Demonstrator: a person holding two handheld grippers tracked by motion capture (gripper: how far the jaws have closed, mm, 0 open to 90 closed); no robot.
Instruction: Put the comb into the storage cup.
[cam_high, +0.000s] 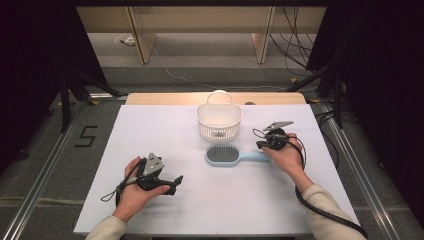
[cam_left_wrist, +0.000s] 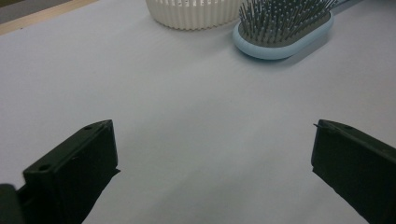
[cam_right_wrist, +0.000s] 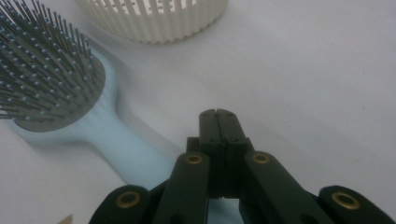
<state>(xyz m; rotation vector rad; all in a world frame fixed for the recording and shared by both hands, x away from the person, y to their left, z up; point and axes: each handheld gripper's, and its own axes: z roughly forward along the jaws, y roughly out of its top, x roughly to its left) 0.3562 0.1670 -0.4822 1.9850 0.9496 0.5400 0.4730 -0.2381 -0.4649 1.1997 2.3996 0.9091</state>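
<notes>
The light-blue paddle hairbrush (cam_high: 230, 156) is lying bristles-up on the white table (cam_high: 200, 200), just in front of the slatted white basket (cam_high: 218, 122). Rigid and probably light, it is offering its smooth, narrow handle (cam_right_wrist: 135, 154) as the best hold. The right gripper (cam_right_wrist: 218, 116) is sitting clenched and empty beside that handle, while the left gripper (cam_left_wrist: 212, 149) is resting spread wide, well apart.

Bright, even light falls on the white table (cam_high: 165, 210); surroundings stay dark. Soft shadows lie beside the hairbrush (cam_right_wrist: 70, 107). Both gripper views are slightly blurred close up.
</notes>
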